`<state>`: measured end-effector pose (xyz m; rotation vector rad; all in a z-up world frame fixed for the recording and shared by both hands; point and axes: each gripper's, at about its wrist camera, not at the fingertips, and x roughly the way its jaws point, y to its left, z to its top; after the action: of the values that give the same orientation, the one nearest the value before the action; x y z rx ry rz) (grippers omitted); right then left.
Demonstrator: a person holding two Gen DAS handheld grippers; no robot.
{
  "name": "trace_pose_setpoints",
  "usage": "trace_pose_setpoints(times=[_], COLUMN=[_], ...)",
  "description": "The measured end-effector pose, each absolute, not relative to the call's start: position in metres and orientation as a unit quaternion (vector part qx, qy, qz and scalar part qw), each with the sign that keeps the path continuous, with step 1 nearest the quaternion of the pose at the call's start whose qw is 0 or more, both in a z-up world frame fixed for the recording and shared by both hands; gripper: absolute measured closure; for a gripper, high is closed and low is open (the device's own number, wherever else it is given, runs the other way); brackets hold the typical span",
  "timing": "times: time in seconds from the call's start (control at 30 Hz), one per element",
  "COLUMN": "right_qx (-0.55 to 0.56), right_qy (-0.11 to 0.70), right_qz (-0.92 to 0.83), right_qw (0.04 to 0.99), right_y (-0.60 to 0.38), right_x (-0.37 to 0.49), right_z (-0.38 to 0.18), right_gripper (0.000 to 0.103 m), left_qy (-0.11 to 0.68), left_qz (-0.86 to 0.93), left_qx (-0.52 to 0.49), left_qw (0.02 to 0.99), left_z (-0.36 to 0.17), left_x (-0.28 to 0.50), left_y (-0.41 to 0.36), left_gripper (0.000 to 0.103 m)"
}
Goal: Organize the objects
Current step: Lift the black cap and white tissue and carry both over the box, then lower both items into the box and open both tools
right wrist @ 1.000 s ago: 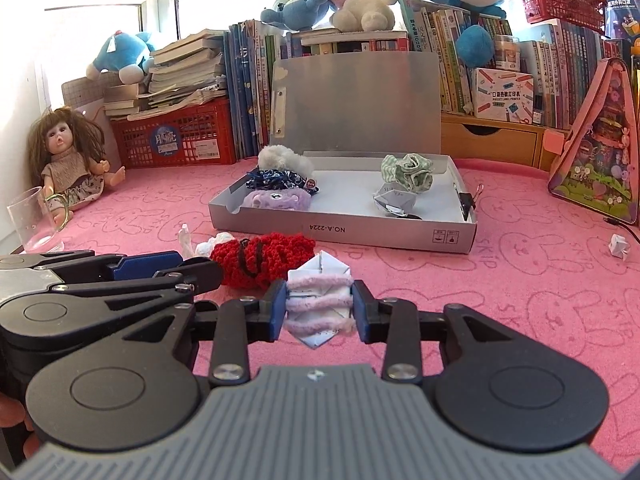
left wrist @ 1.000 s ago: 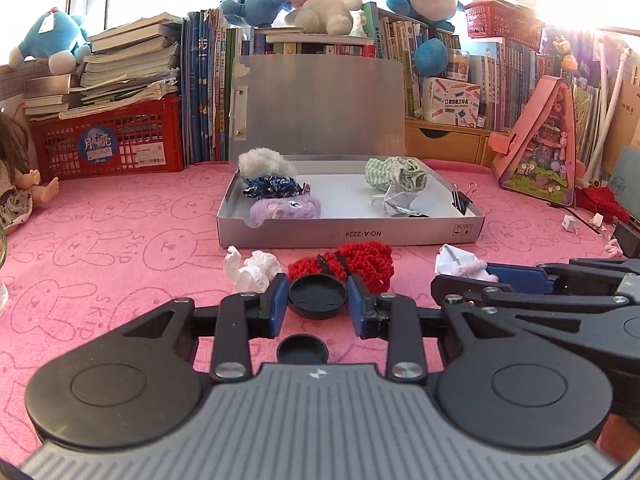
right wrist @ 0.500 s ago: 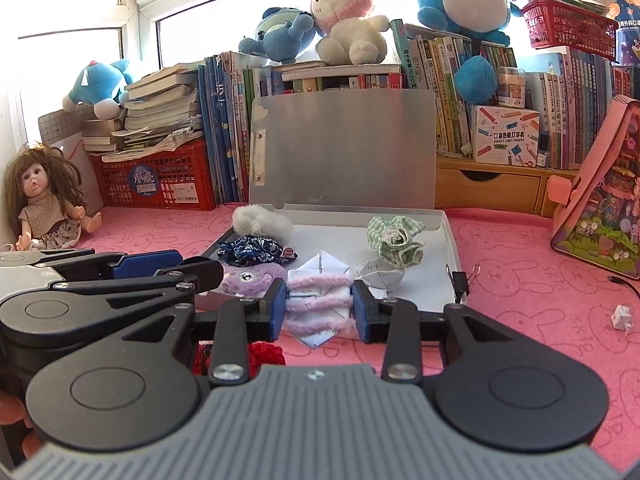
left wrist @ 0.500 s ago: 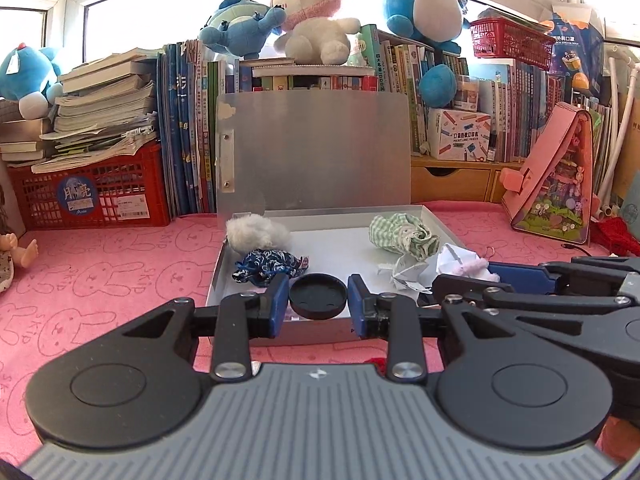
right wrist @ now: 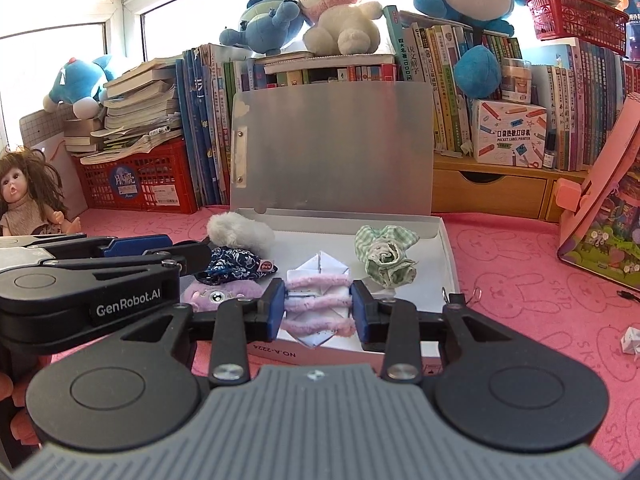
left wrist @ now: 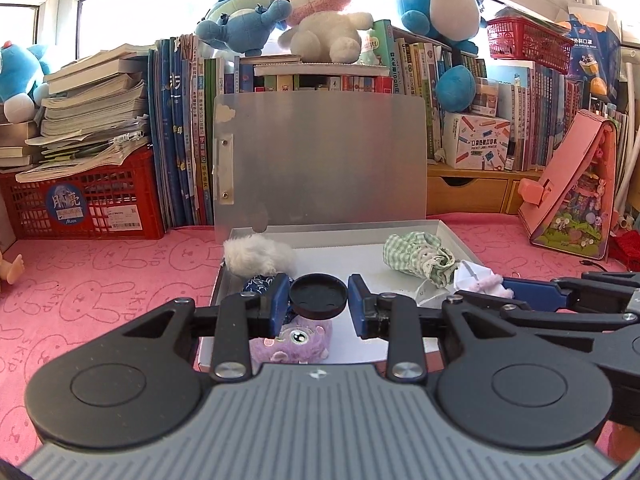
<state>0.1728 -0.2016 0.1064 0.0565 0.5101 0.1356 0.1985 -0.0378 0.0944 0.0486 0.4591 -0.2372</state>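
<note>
My left gripper (left wrist: 319, 299) is shut on a round black lid (left wrist: 318, 296) and holds it above the open white box (left wrist: 448, 229). My right gripper (right wrist: 319, 304) is shut on a folded white paper wrapped in pink fuzzy wire (right wrist: 318, 296) over the box's front edge (right wrist: 360, 354). In the box lie a white fluffy ball (left wrist: 256, 254), a blue patterned pouch (right wrist: 236, 263), a purple plush piece (left wrist: 298, 340) and a green checked cloth (right wrist: 386, 258). The box lid (left wrist: 320, 156) stands upright behind.
Pink bunny-print cloth (left wrist: 100, 280) covers the table. Books, plush toys and a red crate (left wrist: 80, 200) line the back. A pink toy house (left wrist: 576, 200) stands right, a doll (right wrist: 28, 196) left. A small white paper bit (right wrist: 630, 338) lies at right.
Both grippers rose from the table and moved forward over the box, carrying the black lid and the wrapped paper. The red yarn item has dropped out of sight below.
</note>
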Motion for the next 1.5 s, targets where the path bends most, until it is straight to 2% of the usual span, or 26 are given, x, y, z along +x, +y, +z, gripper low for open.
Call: trace_pose_setpoints(times=[0.67,1.37,1.5], right_qx=[0.080,0.101,0.104], right_qy=[0.307,0.352,0.349], right_qz=[0.021,0.030,0.031], right_qw=[0.948,0.930,0.931], right_y=[-0.259,-0.256,-0.257], right_x=[0.217,0.253,0.251], right_z=[0.077,0.045,0.047], right_gripper=[0.063,0.061,0.058], left_qy=[0.267,0.311,0.310], left_qz=[-0.121,-0.120,-0.123], left_qx=[0.014,0.046,0.051], left_qw=[0.956,0.942,0.941], left_z=[0.060,0.035,0.035], left_x=[0.246,0.284,0.283], left_y=[-0.049,-0.075,-0.077], left_gripper=[0.067,0.067,0.061])
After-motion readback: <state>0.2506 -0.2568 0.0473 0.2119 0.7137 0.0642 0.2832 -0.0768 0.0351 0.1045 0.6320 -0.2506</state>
